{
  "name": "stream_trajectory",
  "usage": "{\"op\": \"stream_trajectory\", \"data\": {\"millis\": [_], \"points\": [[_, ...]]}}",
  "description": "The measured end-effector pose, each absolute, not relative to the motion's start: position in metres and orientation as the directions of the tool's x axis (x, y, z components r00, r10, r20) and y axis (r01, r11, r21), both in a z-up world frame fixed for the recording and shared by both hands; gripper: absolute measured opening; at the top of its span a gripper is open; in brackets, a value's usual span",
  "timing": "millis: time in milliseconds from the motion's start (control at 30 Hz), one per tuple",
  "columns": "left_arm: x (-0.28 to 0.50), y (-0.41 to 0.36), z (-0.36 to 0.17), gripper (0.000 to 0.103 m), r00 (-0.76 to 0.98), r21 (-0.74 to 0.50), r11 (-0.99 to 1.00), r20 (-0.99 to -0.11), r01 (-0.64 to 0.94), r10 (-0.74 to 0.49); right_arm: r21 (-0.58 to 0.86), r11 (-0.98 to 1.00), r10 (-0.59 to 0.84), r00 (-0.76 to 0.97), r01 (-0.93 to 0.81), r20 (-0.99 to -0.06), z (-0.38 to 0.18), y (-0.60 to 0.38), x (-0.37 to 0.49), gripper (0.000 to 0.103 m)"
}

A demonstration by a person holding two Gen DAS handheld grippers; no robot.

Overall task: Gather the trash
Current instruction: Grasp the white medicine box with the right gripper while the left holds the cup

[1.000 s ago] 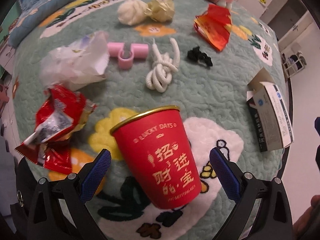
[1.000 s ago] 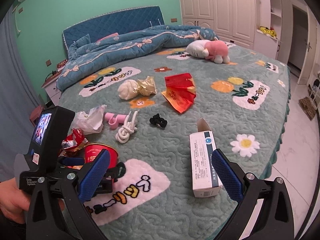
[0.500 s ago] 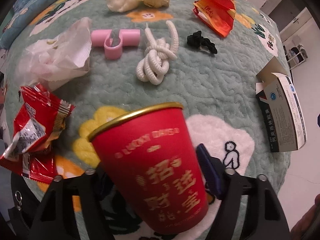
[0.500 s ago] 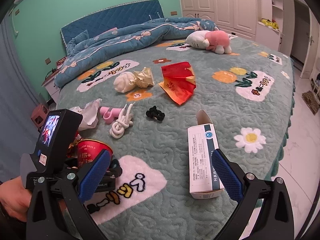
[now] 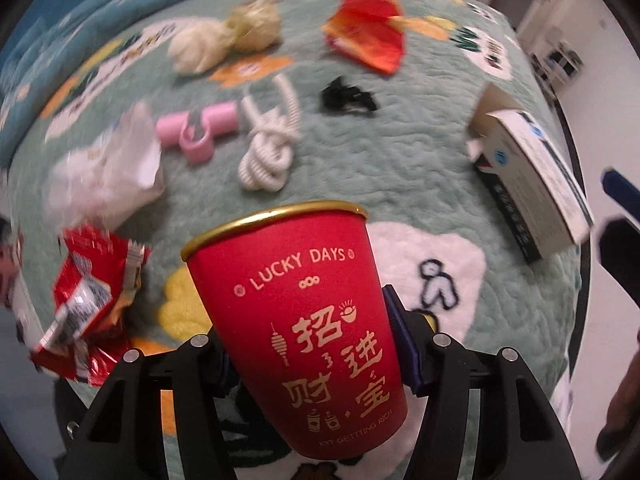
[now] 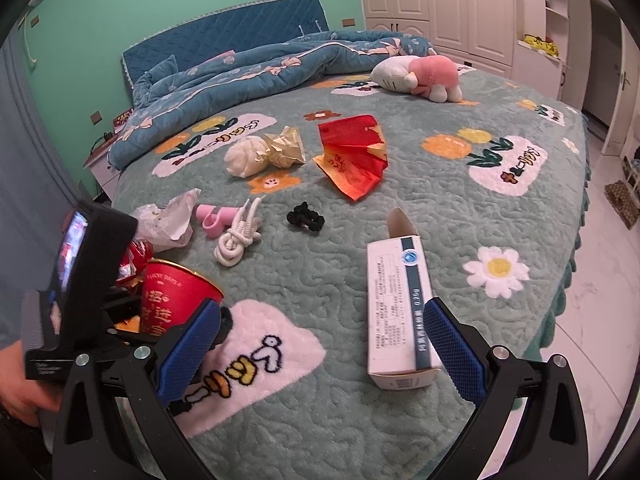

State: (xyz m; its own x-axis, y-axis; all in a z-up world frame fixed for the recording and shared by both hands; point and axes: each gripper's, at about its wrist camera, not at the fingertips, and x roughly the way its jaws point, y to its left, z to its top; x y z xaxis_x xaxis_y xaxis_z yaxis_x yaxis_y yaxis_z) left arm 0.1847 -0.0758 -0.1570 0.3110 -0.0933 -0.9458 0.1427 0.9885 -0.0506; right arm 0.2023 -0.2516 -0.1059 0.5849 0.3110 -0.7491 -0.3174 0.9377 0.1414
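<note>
A red paper cup with a gold rim and gold lettering stands between the fingers of my left gripper. Its jaws are closing, and the blue pads press on the cup's sides. In the right wrist view the same cup shows at the left, with a hand holding the left gripper. My right gripper hangs open over the bedspread with nothing between its fingers. A white medicine box lies just inside its right finger. A red snack wrapper lies left of the cup.
On the green bedspread lie crumpled white plastic, a pink clip, a knotted white rope, a black hair tie, a red paper packet and foil balls. A plush toy and blue quilt lie behind. The bed edge drops off at the right.
The left gripper's wide-open jaws have come together onto the red cup, and the cup now fills more of its view. The right gripper stays open and has barely moved.
</note>
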Motion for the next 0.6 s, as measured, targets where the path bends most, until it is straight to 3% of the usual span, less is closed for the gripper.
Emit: {"op": "stream_trajectory", "data": {"millis": [433, 600], "points": [[0.190, -0.110, -0.153, 0.062, 0.318, -0.023, 0.951, -0.940, 0.307, -0.125, 0.157, 0.955, 0.277, 0.568, -0.251, -0.775, -0.128, -0.275, 0.209, 0.098], [0.192, -0.118, -0.155, 0.062, 0.310, -0.023, 0.944, -0.942, 0.329, -0.131, 0.168, 0.956, 0.276, 0.548, -0.240, -0.790, -0.139, -0.279, 0.214, 0.092]]}}
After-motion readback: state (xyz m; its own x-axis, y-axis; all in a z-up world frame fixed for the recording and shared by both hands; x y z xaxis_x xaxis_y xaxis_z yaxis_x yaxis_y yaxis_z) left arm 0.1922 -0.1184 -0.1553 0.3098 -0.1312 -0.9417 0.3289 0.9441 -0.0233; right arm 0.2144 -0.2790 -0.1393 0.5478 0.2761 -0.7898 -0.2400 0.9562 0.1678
